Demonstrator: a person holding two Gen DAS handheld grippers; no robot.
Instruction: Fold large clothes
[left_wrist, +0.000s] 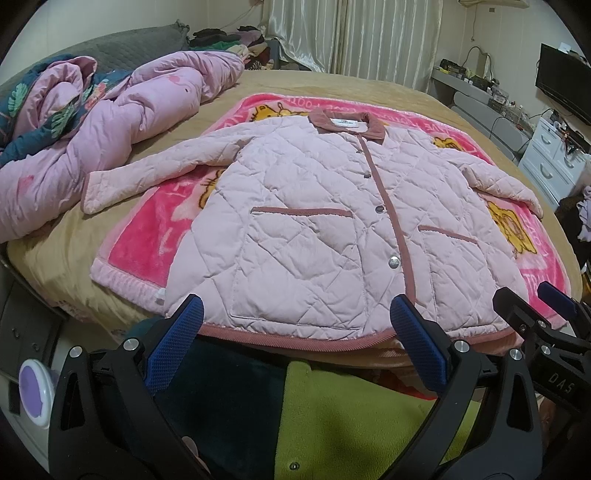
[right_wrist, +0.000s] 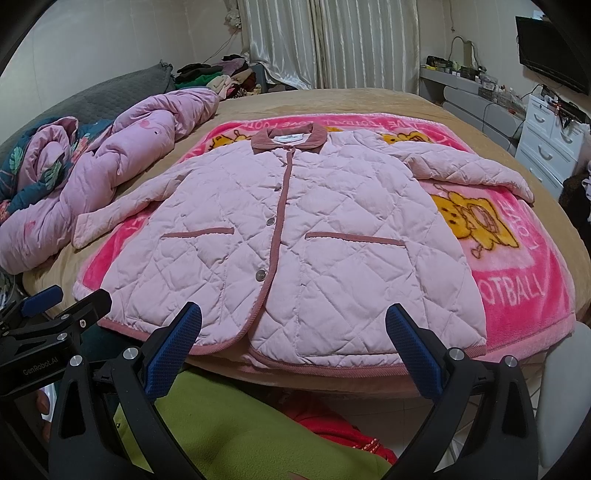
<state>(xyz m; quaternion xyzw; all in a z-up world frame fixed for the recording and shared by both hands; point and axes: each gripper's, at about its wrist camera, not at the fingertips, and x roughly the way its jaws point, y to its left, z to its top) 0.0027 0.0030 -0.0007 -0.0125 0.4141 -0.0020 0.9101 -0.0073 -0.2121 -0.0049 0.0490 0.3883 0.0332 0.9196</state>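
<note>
On the bed (left_wrist: 332, 85), a pink quilted jacket (left_wrist: 314, 221) lies flat, front up, buttons done, on a bright pink blanket (right_wrist: 517, 295). Both sleeves stick out to the sides. A crumpled pink quilt (left_wrist: 110, 122) sits off to the left. The left gripper (left_wrist: 295, 339) and the right gripper (right_wrist: 291, 343) hang near the jacket's bottom edge, fingers spread wide, holding nothing

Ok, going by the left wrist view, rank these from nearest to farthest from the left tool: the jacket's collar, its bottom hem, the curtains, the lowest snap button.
1. Bottom hem, right at the tips of the open left tool.
2. Lowest snap button, just up the placket.
3. Collar, at the jacket's far end.
4. Curtains, against the back wall beyond the bed.
</note>
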